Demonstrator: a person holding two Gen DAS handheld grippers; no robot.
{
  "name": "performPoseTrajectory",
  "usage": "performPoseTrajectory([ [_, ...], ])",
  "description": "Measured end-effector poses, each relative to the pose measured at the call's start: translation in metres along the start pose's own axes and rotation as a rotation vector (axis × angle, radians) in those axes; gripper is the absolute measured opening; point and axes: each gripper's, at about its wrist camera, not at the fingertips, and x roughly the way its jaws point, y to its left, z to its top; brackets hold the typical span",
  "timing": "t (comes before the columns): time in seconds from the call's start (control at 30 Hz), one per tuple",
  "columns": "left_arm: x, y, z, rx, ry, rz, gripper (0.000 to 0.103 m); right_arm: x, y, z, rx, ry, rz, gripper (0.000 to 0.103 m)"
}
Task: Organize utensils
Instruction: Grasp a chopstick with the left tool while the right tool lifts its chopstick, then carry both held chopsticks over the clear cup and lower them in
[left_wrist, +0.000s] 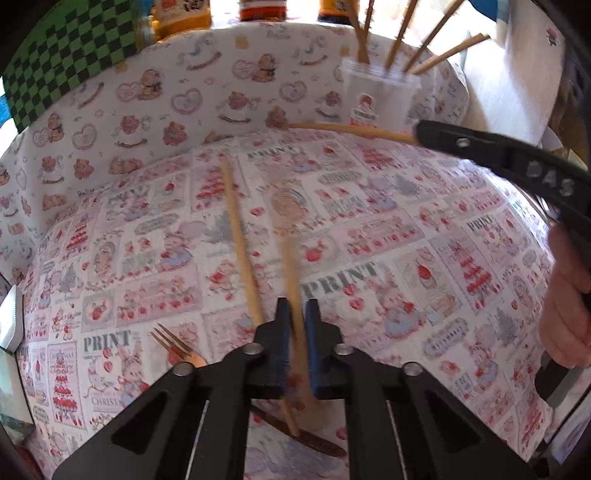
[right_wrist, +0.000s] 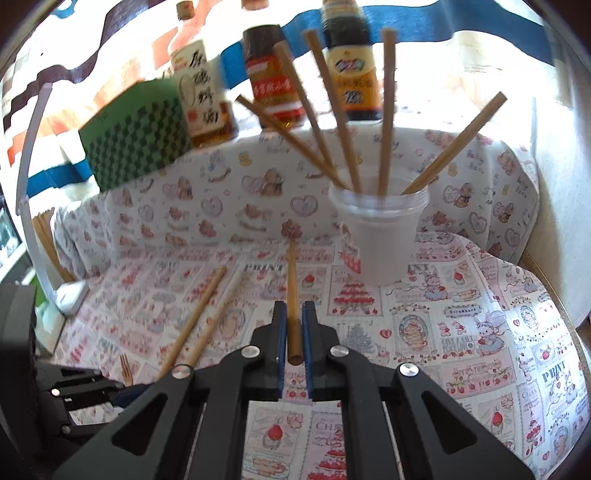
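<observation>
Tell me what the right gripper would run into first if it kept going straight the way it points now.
Probably the tablecloth just left of the plastic cup. The right gripper, shut on a chopstick, points down past the cup's left side; the chopstick's tip would likely touch first. Depth is unclear.

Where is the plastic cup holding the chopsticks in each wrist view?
Left wrist view: plastic cup upper right, behind the chopstick held by the right gripper.
Right wrist view: plastic cup right of centre, beyond the fingertips.
Shared landmark: green checkered box.

Printed tablecloth (right_wrist: 461, 332), sauce bottles (right_wrist: 351, 74), green checkered box (right_wrist: 136, 136), bright daylight
</observation>
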Motion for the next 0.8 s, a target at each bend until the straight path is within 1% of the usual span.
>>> performPoseTrajectory([
  [0.1,-0.015,0.007,0.004,-0.023,-0.112,0.06,0.006,-0.014,-0.005,0.004,0.026,-0.076,0.03,0.007],
  [0.2,-0.042,0.021,0.008,-0.096,-0.248,0.044,0.006,-0.03,-0.006,0.007,0.022,-0.165,0.035,0.006],
  [0.27,-0.061,0.026,0.007,-0.111,-0.346,0.061,0.006,-0.038,-0.006,0.008,0.018,-0.213,0.041,0.007],
  [0.37,-0.083,0.029,0.004,-0.116,-0.481,0.094,0.006,-0.045,-0.006,0.011,0.021,-0.249,0.059,0.006],
  [0.43,-0.094,0.031,0.003,-0.127,-0.536,0.087,0.006,-0.046,-0.008,0.012,0.033,-0.256,0.068,0.006],
  [0.5,-0.098,0.035,0.006,-0.127,-0.549,0.079,0.006,-0.047,-0.009,0.013,0.039,-0.261,0.069,0.006],
  [0.8,-0.098,0.034,0.005,-0.134,-0.534,0.076,0.006,-0.05,-0.009,0.011,0.035,-0.27,0.068,0.006],
])
